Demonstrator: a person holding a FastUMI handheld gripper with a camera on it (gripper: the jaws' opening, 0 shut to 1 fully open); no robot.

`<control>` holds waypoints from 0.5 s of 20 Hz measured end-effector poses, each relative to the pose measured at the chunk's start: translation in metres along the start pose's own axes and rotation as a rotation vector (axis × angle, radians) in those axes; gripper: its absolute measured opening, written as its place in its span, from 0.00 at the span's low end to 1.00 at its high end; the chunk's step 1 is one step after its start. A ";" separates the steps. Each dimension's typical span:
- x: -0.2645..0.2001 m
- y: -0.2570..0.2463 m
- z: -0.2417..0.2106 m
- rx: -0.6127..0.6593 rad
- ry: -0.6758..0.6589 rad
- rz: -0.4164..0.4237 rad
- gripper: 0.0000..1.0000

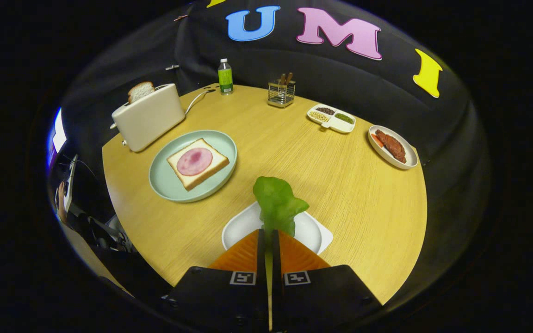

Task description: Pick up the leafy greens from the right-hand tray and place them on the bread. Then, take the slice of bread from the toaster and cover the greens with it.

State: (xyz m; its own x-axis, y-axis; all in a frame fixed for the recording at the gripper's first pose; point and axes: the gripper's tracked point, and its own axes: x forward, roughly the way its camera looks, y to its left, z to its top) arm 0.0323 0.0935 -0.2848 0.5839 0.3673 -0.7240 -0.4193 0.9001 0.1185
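Leafy greens [278, 203], limp and light, pinched at the stem by your closed gripper [269, 236]; bread [197, 163] waits upper left.

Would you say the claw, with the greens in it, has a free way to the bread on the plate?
Probably yes: the claw is shut on the leafy greens, and only bare table lies between it and the bread.

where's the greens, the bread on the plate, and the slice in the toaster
leafy greens [276, 203], gripper view, middle of the leaf, gripped between the fingers
bread [197, 163], gripper view, the ham on top
toaster slice [140, 91], gripper view, its exposed top half
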 end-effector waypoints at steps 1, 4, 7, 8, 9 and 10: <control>-0.005 0.007 0.010 0.008 -0.009 0.001 0.08; -0.017 0.033 0.041 0.011 -0.037 0.003 0.08; -0.015 0.071 0.071 0.016 -0.054 0.034 0.08; -0.012 0.084 0.082 0.022 -0.062 0.047 0.08; -0.007 0.095 0.091 0.029 -0.065 0.058 0.07; -0.003 0.106 0.099 0.037 -0.069 0.069 0.07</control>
State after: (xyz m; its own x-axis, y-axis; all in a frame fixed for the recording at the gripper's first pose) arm 0.0548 0.2108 -0.2024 0.6011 0.4432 -0.6650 -0.4350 0.8795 0.1929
